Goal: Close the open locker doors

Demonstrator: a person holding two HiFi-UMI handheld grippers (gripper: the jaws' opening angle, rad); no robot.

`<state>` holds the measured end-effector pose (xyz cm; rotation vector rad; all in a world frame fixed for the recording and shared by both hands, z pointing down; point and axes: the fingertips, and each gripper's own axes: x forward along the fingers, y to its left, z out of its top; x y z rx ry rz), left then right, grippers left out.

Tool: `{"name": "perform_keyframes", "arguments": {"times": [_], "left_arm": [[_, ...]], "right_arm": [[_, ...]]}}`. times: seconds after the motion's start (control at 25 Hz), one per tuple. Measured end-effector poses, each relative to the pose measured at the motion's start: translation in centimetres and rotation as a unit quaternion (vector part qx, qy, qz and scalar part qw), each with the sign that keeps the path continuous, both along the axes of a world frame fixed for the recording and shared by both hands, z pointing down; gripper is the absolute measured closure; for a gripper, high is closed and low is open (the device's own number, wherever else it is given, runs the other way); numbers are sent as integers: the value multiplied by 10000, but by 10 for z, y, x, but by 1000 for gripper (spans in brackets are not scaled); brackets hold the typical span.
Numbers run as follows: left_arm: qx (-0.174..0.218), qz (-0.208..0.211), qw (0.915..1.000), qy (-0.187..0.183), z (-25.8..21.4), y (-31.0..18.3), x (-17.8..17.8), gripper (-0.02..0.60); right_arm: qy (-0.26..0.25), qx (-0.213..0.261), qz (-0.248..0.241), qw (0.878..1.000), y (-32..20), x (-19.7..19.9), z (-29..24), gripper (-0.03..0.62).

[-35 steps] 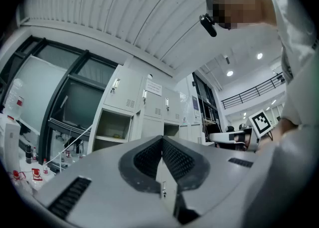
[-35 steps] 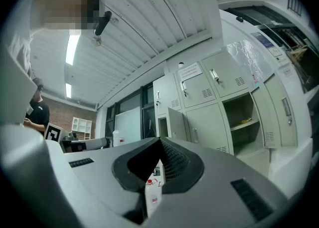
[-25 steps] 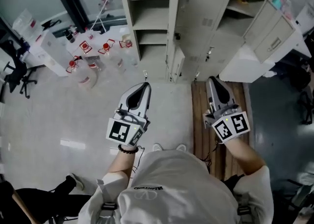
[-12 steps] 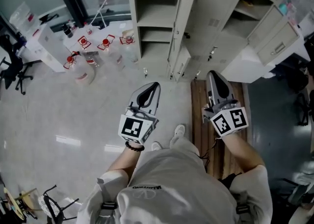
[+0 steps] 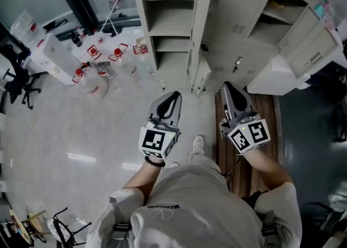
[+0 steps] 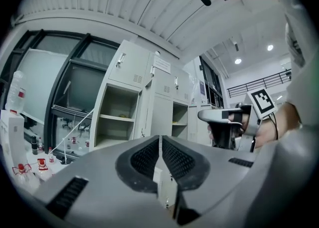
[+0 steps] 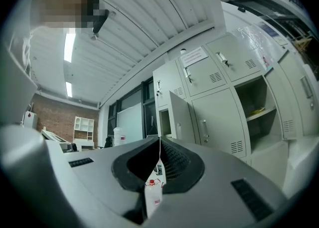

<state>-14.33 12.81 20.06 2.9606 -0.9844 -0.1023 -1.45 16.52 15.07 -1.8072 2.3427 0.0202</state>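
Observation:
A bank of grey lockers (image 5: 238, 2) stands ahead of me. One tall door (image 5: 199, 19) hangs open beside a shelved compartment (image 5: 168, 21), with a small lower door (image 5: 201, 76) ajar below it. Further right, an upper compartment (image 5: 274, 16) is open with its door (image 5: 317, 51) swung out. My left gripper (image 5: 174, 94) is shut and empty, a step short of the tall door. My right gripper (image 5: 226, 85) points at the closed middle lockers; its jaws are just opening, tips still together, nothing between them. The left gripper view shows the shelved compartment (image 6: 117, 117); the right gripper view shows the open door (image 7: 180, 119).
Several clear bottles with red caps (image 5: 103, 62) stand on the pale floor left of the lockers, by a white box (image 5: 51, 51). An office chair (image 5: 16, 78) is at far left. A wooden strip (image 5: 260, 116) runs under my right arm. My shoe (image 5: 198, 144) steps forward.
I have stepped closer to the lockers. Both grippers have drifted right and forward, the left one now nearer the tall open door. Both stay shut.

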Motion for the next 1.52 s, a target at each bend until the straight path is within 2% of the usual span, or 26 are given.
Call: {"name": "perform_keyframes", "arguments": {"times": [0.36,0.6,0.8,1.0,1.32,1.4,1.52], "left_arm": [[3,-277,9990,-339,14,-63,74,572],[-143,-667,9961,-562,29,-101,112,514],[-221,-1074,9912,-747,42,-128,124,493],[-293,-1306,9868,-914,56,-148,130,461],[-549,-1397,9827,-1083,83,-174,142,445],[-530,-1358,9834,-1080,85,-176,140,484],[-470,-1212,9863,-1019,85,-179,134,491]], "right_arm": [[16,-18,-532,9986,-62,41,7,579],[3,-95,-993,9950,-99,65,17,579],[30,-172,-1441,9894,-121,66,26,579],[15,-226,-1684,9855,-137,62,33,580],[-11,-173,-1705,9852,-158,63,28,579],[-22,-144,-1816,9833,-164,57,23,579],[-18,-104,-2107,9775,-176,42,16,572]]}}
